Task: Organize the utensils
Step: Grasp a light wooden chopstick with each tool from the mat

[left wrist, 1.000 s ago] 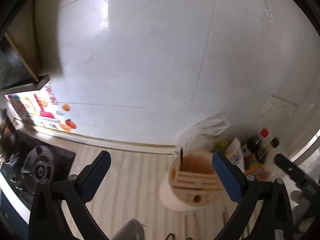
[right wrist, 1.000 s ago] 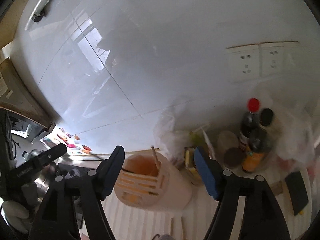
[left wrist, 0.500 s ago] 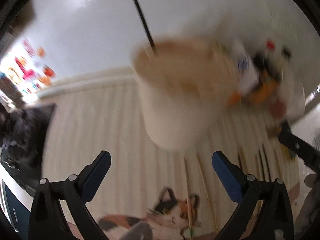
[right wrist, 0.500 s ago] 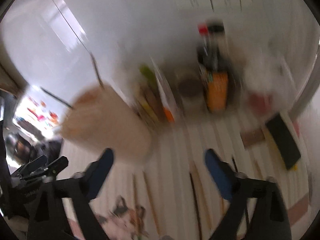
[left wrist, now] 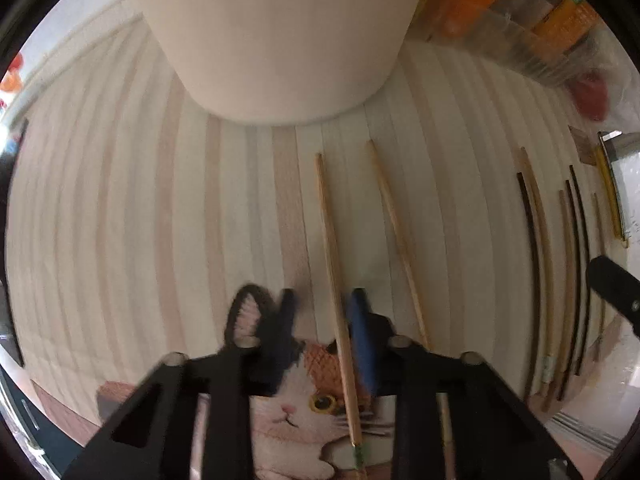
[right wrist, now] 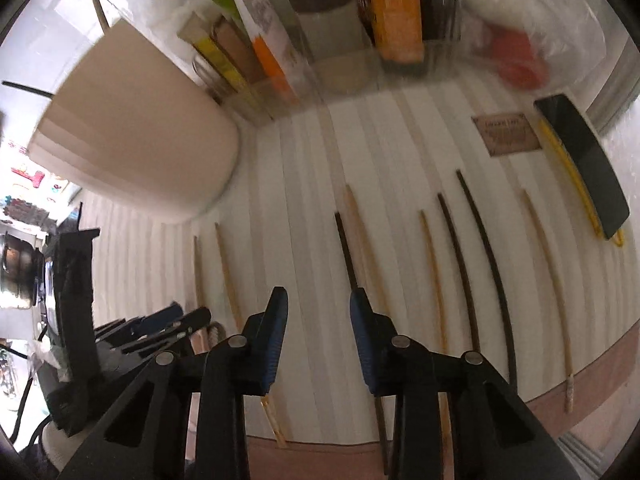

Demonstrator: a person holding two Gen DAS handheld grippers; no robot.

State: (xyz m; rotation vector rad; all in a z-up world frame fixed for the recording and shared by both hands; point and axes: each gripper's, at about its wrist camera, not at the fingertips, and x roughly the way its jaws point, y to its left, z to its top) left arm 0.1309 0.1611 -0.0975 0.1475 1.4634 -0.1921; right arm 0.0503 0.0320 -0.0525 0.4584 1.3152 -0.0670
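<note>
Both grippers have dropped from facing the wall tiles to hanging right over the striped mat (left wrist: pixel 120 220), and the cream utensil holder (left wrist: pixel 276 36) that sat small in the distance a second ago now fills the top of the left view.

Down goes the left gripper (left wrist: pixel 322 312), pointing nearly straight at the mat, and its jaws have just been closing. A pale bamboo chopstick (left wrist: pixel 330 248) runs up between them, lying close against the blue pad on one side. The blur hides whether both pads actually bite on it, so a firm grip cannot be called yet.

Over to the right gripper (right wrist: pixel 318 312): its jaws have just been closing too, but they stand apart with bare mat in the gap. A dark chopstick (right wrist: pixel 346 248) leads down toward that gap, with a pale chopstick (right wrist: pixel 362 236) just beside it.

The sticks are laid out in a loose row, lengthwise along the mat's stripes, each clear of the next, probably so one can be pinched at a time. They are thin, straight and smooth, some light bamboo, some near black. The holder stands behind them, rounded and matt, with a couple of sticks already poking out of its top in the right view, likely where the rest are bound.
</note>
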